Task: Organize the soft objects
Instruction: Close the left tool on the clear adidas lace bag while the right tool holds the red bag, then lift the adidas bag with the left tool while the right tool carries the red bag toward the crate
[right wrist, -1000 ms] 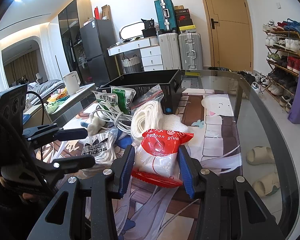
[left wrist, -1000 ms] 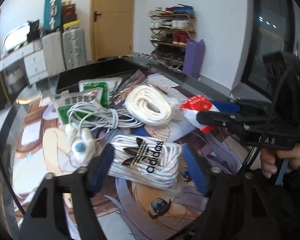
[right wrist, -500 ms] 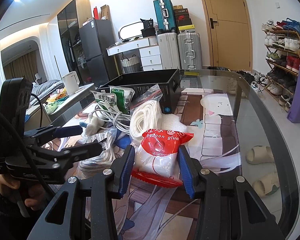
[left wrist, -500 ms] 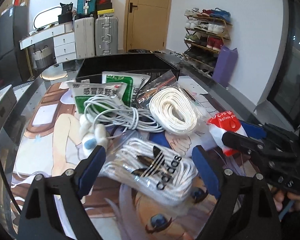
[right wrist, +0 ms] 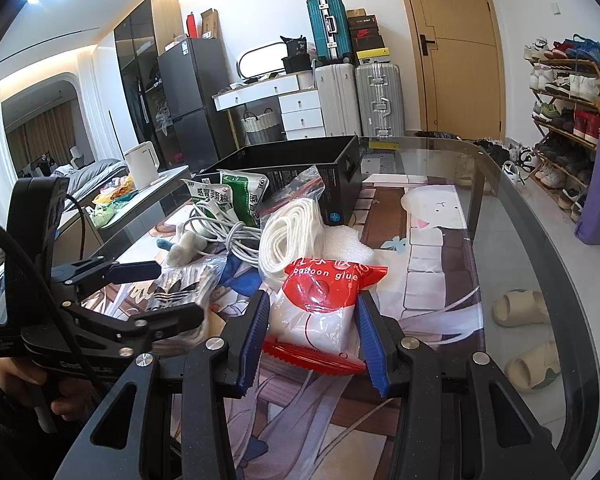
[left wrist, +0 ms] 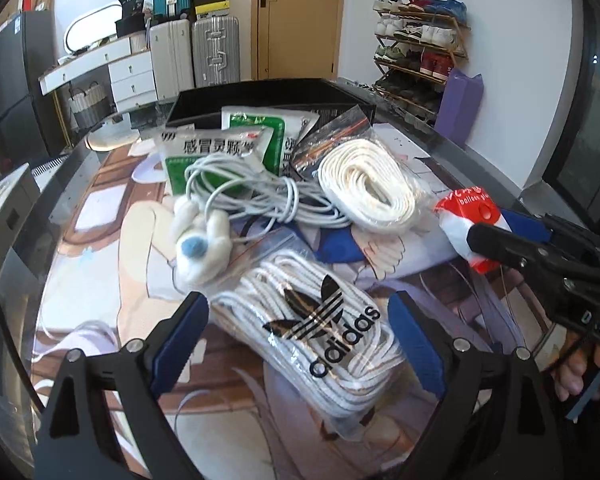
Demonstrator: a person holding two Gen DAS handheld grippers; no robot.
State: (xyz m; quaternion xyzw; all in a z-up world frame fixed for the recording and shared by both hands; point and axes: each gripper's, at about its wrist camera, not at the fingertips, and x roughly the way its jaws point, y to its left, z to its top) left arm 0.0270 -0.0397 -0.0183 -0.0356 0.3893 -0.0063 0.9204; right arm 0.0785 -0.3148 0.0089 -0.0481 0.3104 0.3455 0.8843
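A clear bag of white laces with a black adidas logo [left wrist: 320, 328] lies on the table between the blue pads of my open left gripper [left wrist: 298, 320]; the pads stand apart from it. My right gripper [right wrist: 312, 312] is shut on a red and white balloon glue bag [right wrist: 320, 308], which also shows in the left wrist view [left wrist: 466, 220]. Behind lie a coil of flat white cord in a bag [left wrist: 368, 184], a tangled white cable [left wrist: 252, 196], a white plush toy [left wrist: 200, 244] and green medicine packets [left wrist: 220, 152].
A black open box [right wrist: 300, 164] stands at the back of the glass table, behind the pile. The table's curved edge [right wrist: 540, 264] runs along the right. Slippers [right wrist: 520, 312] lie on the floor beyond it. A printed mat covers the table top.
My left gripper has swung and moved forward, so the adidas bag now lies deeper between its open pads. The right gripper stays still on the balloon glue bag.
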